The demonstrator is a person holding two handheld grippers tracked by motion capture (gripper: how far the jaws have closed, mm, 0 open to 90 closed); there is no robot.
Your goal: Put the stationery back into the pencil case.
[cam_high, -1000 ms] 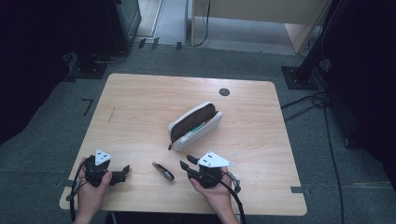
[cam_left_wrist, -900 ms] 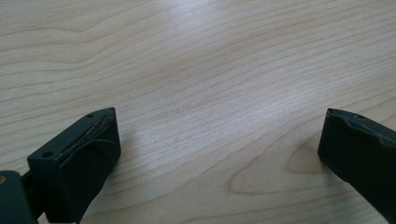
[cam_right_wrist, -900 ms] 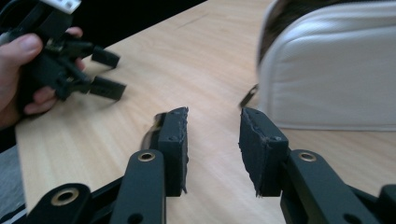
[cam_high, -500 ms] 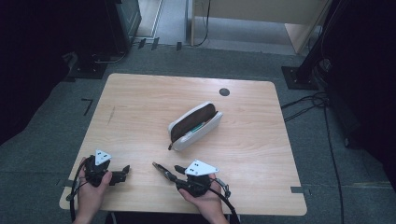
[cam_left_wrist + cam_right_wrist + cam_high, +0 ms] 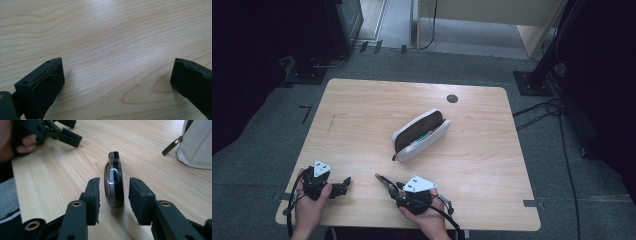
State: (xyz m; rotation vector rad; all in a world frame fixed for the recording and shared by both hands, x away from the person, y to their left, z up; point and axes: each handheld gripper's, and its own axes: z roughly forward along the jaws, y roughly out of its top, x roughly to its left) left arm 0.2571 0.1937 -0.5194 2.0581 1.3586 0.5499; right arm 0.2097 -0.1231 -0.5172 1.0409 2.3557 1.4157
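Looking down from the high view, I see the big wooden table [image 5: 362, 115] first. It is light brown with wavy lines in the wood, and a small dark round hole [image 5: 452, 98] sits near its far edge.

Next comes the pencil case [image 5: 421, 135]. It is white on the outside and brown inside, and it lies open near the middle of the table, well apart from both of my grippers. In the right gripper view I see its corner and its zipper pull [image 5: 171, 145] at the top right.

My left gripper [image 5: 343, 184] rests near the front left corner of the table, in the person's left hand [image 5: 309, 207]. In the left gripper view its two black jaws stand wide apart — bare wood lies between them, so it is let go and holds nothing.

My right gripper [image 5: 385, 183] is near the front edge, close to the middle, in the person's right hand [image 5: 422, 217]. It points toward the left gripper.

Last is the smallest thing — a dark shiny pen [image 5: 114, 181]. It lies on the table right between the right gripper's jaws. I see a small gap on each side of it, so the pads are around the pen but not squeezing it.
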